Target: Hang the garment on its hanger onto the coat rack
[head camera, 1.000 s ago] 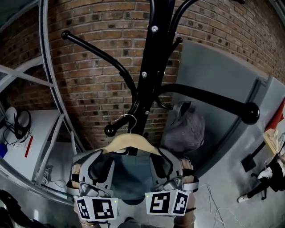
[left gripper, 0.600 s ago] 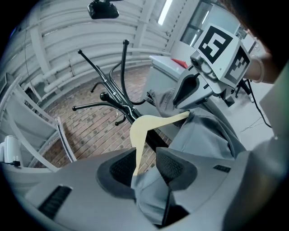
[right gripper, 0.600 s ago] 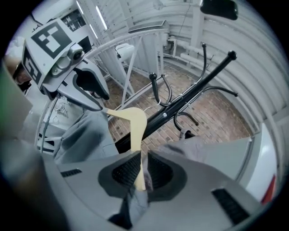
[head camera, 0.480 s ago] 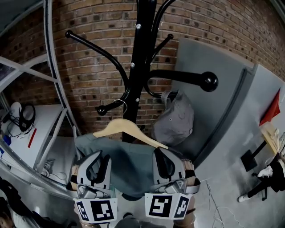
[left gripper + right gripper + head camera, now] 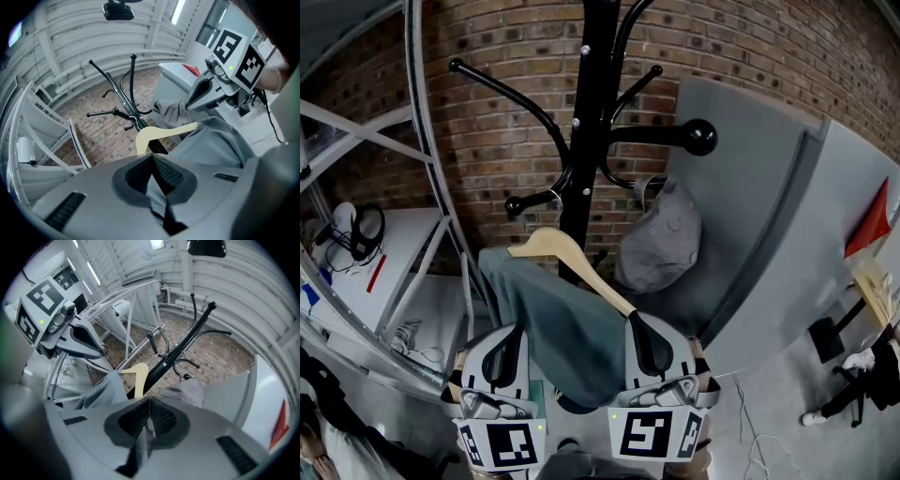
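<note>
- Garment [image 5: 567, 323] hangs on its hanger [image 5: 551, 246], whose hook sits at the coat rack's [image 5: 586, 112] low left arm.
- Left gripper [image 5: 510, 336]: jaws closing, clenched on the garment's near left edge.
- Right gripper [image 5: 637, 330]: jaws clenched on its near right edge.

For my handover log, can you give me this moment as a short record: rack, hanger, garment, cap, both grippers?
coat rack: black, in front of brick wall
hanger: wooden, hook apparently over a low rack arm
garment: grey-green, draped on hanger
cap: grey, hanging from rack
left gripper: fingers together, at garment's edge
right gripper: fingers together, at garment's other edge
</note>
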`<state>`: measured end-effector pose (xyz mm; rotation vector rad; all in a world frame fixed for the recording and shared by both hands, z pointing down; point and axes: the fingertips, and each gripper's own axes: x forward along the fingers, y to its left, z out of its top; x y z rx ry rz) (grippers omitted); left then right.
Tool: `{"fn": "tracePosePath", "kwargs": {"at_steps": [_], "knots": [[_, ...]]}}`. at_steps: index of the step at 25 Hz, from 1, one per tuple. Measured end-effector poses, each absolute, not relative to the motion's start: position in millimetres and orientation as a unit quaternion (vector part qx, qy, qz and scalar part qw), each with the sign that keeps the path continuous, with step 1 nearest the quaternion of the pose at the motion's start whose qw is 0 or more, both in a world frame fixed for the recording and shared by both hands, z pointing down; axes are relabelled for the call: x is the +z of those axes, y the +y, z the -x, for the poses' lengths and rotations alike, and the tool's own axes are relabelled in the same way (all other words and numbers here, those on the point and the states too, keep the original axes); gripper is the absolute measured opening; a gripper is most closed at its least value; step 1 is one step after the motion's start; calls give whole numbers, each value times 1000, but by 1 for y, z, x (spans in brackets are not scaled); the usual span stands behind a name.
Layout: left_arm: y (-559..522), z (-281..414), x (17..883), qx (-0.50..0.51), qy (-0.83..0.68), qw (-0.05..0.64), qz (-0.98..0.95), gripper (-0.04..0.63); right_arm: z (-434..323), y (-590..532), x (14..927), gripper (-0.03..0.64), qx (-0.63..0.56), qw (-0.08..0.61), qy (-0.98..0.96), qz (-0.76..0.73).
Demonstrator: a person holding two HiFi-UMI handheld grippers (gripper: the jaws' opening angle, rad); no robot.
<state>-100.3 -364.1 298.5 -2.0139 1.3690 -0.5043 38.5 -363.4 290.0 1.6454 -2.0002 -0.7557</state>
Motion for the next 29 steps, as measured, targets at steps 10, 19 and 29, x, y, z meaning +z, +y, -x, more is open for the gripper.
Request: {"fn": "tracePosePath", "kwargs": {"at_steps": [10, 19, 29], "knots": [[-342, 95, 296, -185, 523, 305, 774, 5, -41, -346, 285, 21, -265, 211, -740, -581], [-335, 91, 282, -151, 529, 300, 779, 3, -41, -343, 280, 21, -263, 203, -748, -575], [-329, 92, 285, -136, 525, 296, 787, 3, -37, -338, 285, 21, -260, 199, -752, -571]]}}
